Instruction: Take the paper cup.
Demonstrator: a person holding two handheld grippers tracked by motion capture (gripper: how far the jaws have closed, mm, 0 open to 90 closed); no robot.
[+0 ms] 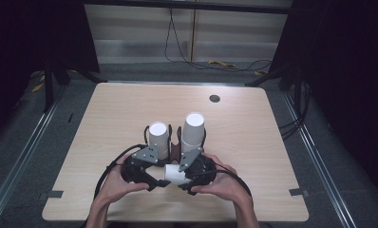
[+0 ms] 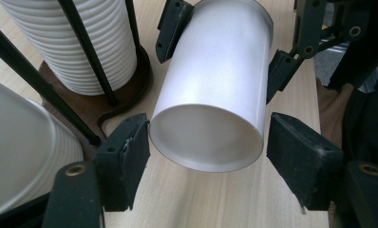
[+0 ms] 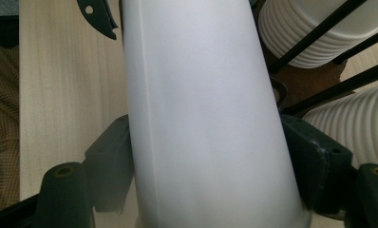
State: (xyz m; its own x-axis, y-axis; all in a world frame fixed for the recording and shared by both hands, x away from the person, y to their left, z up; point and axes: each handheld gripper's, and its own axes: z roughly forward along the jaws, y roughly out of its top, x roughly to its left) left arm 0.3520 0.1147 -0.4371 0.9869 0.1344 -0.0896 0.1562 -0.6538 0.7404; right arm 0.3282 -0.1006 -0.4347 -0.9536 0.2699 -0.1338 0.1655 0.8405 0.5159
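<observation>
A: A pale wooden table point(image 1: 130, 104) stands on grey flooring in a dark room, cables trailing along the far wall. What lies near its front edge?

B: A single white paper cup point(image 1: 174, 175), on its side between the two grippers, about midway along that edge. Behind it, toward the table's centre, two stacks of white cups point(image 1: 158, 139) sit upside down in a black wire rack point(image 1: 177, 137).

A: What does the left gripper point(image 2: 207, 151) do with the cup?

B: Its own view looks at the cup's wider end. One pad point(image 2: 132, 145) touches the rim; the other stands a little clear, so the jaws are parted and not clamping. The high view hides this under the hands.

A: And the right gripper point(image 3: 206, 156)?

B: Its view runs along the cup's wall, with both pads point(image 3: 303, 152) pressed against it: clamped on the paper cup. The left gripper view confirms this from the far end, showing those jaws on the cup's narrower end.

A: Anything else?

B: The gripper views show the stacks' ribbed rims and the rack's brown base point(image 2: 89, 107), which the high view cannot resolve. The high view alone shows a round dark grommet point(image 1: 214, 98) near the far right corner.
</observation>
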